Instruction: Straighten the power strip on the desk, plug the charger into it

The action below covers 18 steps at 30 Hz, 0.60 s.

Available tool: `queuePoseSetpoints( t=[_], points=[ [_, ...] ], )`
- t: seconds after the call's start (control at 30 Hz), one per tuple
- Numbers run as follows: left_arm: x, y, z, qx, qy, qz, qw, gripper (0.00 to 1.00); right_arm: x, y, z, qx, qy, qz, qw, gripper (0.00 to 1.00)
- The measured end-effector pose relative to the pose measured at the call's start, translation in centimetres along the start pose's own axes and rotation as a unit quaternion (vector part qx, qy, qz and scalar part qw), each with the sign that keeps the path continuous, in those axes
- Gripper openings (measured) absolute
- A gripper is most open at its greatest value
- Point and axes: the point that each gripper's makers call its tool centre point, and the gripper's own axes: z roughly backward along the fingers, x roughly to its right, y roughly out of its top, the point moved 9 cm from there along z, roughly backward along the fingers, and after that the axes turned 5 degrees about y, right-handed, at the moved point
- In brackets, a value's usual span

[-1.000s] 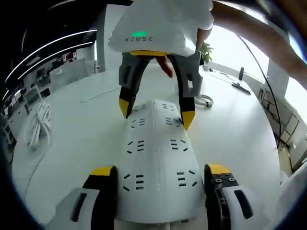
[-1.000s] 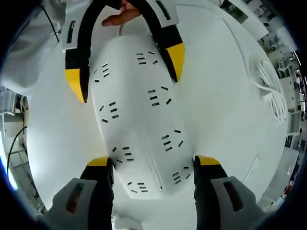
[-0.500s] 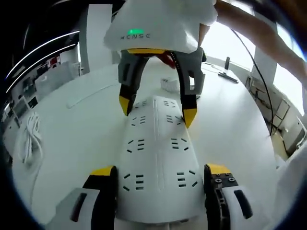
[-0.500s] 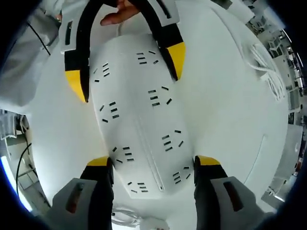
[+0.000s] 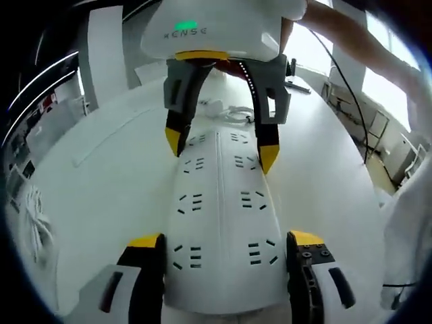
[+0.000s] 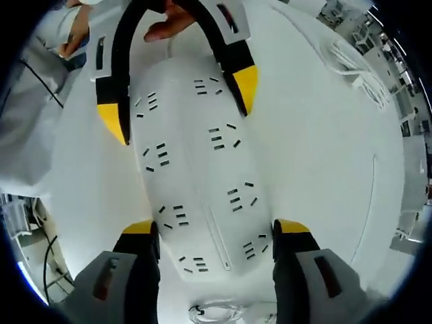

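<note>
A long white power strip (image 5: 219, 216) lies flat on the white desk (image 5: 101, 175), its rows of sockets facing up. My left gripper (image 5: 226, 239) is shut on its near end, one jaw against each long side. At the far end my right gripper (image 5: 221, 147) clamps it the same way. In the right gripper view the power strip (image 6: 196, 169) runs from my right gripper (image 6: 216, 227) up to my left gripper (image 6: 178, 100). A small white charger (image 5: 212, 104) with a coiled cable (image 5: 237, 115) lies on the desk beyond the strip's far end.
A bundle of white cable (image 5: 30, 216) lies at the desk's left side, and the bundle of white cable (image 6: 358, 64) also sits at the upper right of the right gripper view. A person's hand (image 6: 169, 23) holds the left gripper. A coiled cable (image 6: 216, 314) lies behind my right gripper.
Both grippers have swung round over the desk with the power strip held between them. The desk behind has shifted and the charger with its coil has come into sight beyond the strip.
</note>
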Motion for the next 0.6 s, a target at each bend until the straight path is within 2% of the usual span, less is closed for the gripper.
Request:
queuePoseSetpoints(
  t=[0.1, 0.23, 0.4, 0.6],
  points=[
    [-0.1, 0.3, -0.1, -0.011, -0.008, -0.016, 0.9998, 0.74, -0.7, -0.1, 0.0, 0.002, -0.003, -0.023, 0.9997, 0.67],
    [-0.2, 0.3, 0.0, -0.018, -0.012, -0.022, 0.9995, 0.73, -1.0, -0.3, 0.0, 0.009, -0.005, -0.032, 0.9994, 0.67],
    [-0.2, 0.2, 0.0, -0.016, -0.020, -0.032, 0.9992, 0.73, -1.3, -0.5, 0.0, 0.020, -0.008, -0.044, 0.9988, 0.66],
    [-0.4, 0.4, 0.0, -0.022, -0.033, -0.050, 0.9980, 0.73, -2.1, -0.4, 0.0, 0.008, -0.010, -0.075, 0.9971, 0.66]
  ],
)
